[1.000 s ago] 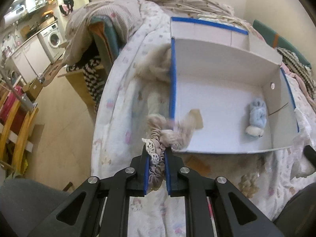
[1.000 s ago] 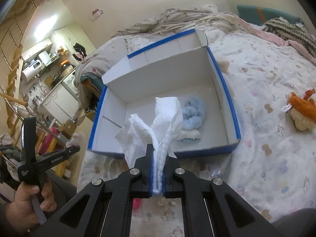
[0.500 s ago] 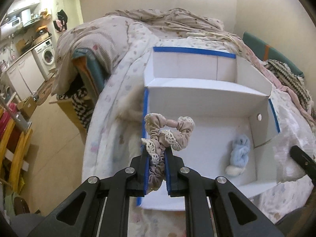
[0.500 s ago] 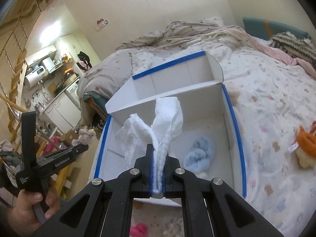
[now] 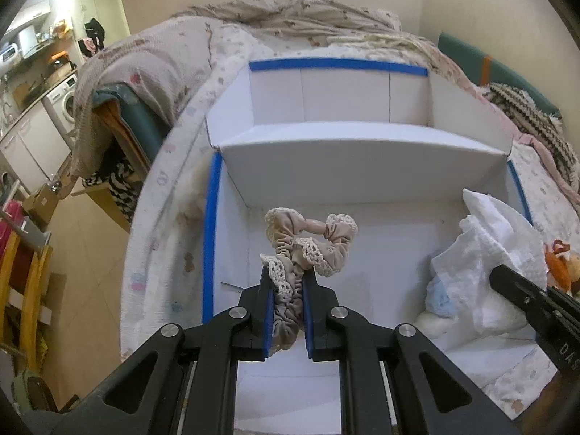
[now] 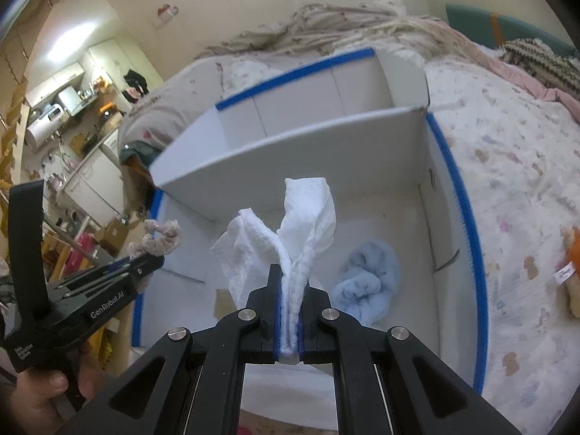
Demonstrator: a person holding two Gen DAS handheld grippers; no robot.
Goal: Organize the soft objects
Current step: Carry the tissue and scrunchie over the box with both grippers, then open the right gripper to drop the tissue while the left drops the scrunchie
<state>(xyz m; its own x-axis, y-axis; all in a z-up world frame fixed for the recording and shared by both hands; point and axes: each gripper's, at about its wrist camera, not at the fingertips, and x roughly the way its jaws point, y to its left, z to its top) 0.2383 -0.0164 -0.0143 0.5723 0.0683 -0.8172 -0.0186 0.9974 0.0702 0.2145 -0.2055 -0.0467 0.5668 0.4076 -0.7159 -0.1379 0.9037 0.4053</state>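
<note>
My left gripper is shut on a beige lace-trimmed scrunchie and holds it above the left part of a white box with blue-taped edges. My right gripper is shut on a white cloth and holds it above the middle of the same box. The cloth also shows in the left wrist view, and the scrunchie shows in the right wrist view. A light blue fluffy item lies on the box floor at the right.
The box stands on a bed with a patterned white cover. An orange plush toy lies on the bed right of the box. Crumpled blankets lie behind it. A kitchen with a washing machine is at the far left.
Both grippers have moved forward over the box. The scrunchie and the white cloth now hang above the box's inside instead of near its front edge.
</note>
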